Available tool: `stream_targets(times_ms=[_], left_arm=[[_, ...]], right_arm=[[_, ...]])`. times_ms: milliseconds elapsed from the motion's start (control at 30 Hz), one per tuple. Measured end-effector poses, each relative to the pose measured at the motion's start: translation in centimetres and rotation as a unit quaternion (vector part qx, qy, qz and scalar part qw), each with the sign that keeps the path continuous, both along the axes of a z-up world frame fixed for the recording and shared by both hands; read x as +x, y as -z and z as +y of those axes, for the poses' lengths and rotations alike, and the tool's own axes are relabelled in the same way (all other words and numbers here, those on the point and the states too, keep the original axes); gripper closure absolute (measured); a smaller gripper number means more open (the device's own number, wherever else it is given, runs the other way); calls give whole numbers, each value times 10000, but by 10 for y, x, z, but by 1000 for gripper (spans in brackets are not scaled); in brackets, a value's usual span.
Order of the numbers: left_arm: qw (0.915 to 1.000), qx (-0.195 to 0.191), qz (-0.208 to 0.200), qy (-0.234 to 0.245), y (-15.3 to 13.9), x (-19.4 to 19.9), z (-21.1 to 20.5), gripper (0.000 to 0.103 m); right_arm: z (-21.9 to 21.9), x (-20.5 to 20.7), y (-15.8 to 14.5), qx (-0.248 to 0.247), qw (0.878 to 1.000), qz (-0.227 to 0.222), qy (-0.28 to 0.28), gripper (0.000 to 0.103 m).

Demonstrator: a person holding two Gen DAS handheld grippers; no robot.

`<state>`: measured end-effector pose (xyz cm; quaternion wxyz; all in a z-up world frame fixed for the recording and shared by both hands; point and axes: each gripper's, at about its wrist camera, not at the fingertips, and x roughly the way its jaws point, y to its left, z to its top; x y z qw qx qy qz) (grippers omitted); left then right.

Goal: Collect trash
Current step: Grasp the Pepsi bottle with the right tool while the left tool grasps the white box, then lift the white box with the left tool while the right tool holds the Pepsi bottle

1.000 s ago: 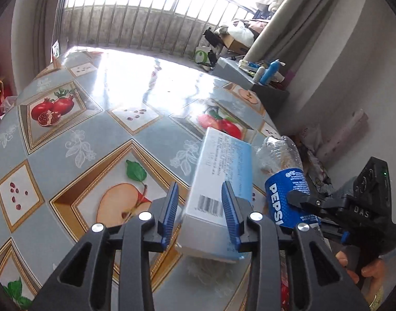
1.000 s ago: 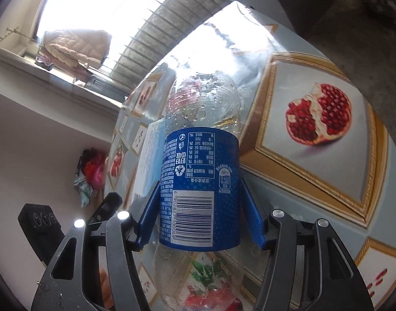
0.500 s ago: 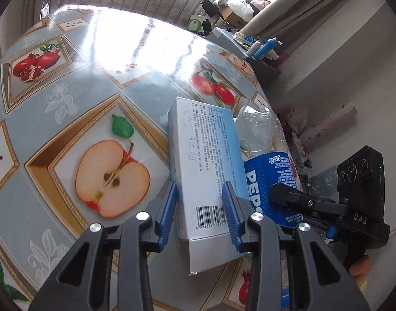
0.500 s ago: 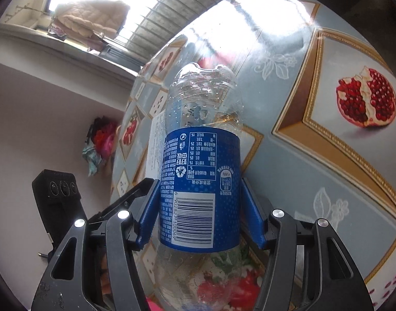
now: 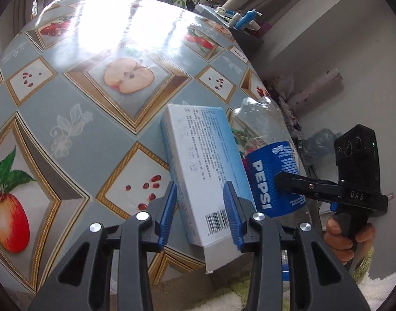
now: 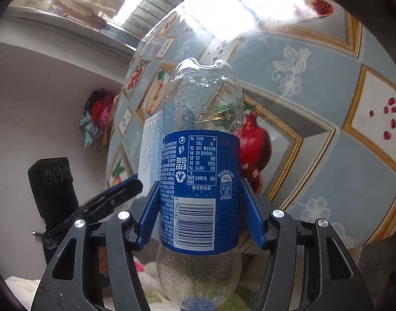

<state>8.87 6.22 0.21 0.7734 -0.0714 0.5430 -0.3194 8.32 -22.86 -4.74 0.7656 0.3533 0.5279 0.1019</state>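
Note:
My left gripper (image 5: 200, 212) is shut on a white and light-blue cardboard box (image 5: 203, 165), held lifted over the near edge of the fruit-patterned table (image 5: 94, 119). My right gripper (image 6: 199, 210) is shut on an empty clear Pepsi bottle (image 6: 200, 181) with a blue label, cap end pointing down towards me. In the left wrist view the bottle (image 5: 273, 176) hangs just right of the box, held by the right gripper (image 5: 327, 189). In the right wrist view the box (image 6: 152, 150) shows behind the bottle on its left, with the left gripper (image 6: 112, 199) beside it.
The round table carries a glossy cloth with apple and pomegranate pictures. Beyond its far right edge stands a dark cabinet (image 5: 247, 33) with bottles on it. A pale towel or rug (image 5: 384, 290) lies on the floor below. A grey wall (image 5: 340, 39) is on the right.
Both grippers have pulled back and down with the box and the bottle, from over the table to past its near edge. Floor and rug now show below.

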Motion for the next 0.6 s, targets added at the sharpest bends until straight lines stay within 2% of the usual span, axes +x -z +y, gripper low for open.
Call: stream_targets(times_ms=[100, 133, 167, 267, 333, 433, 600], left_arm=[[9996, 72, -256, -106, -11, 14, -21, 46], [9992, 127, -373, -100, -13, 14, -28, 36], [9985, 235, -477, -87, -13, 16, -35, 32], [9965, 556, -628, 37, -8, 15, -59, 27], [9945, 762, -716, 7, -3, 13, -68, 25], [9918, 984, -815, -44, 5, 10, -75, 23], [9906, 1162, -721, 47, 20, 5, -79, 22]], right_arm=[[-14, 4, -13, -458, 9985, -194, 217, 47], [-19, 6, -18, -759, 9965, -227, 280, 46], [-24, 4, -20, -1063, 9935, -232, 341, 46], [-23, 7, -21, -1602, 9856, -198, 512, 45], [-23, 9, -18, -1760, 9824, -166, 601, 43], [-19, 11, -12, -1798, 9817, -140, 614, 35], [-19, -9, -11, -1512, 9875, -73, 431, 31]])
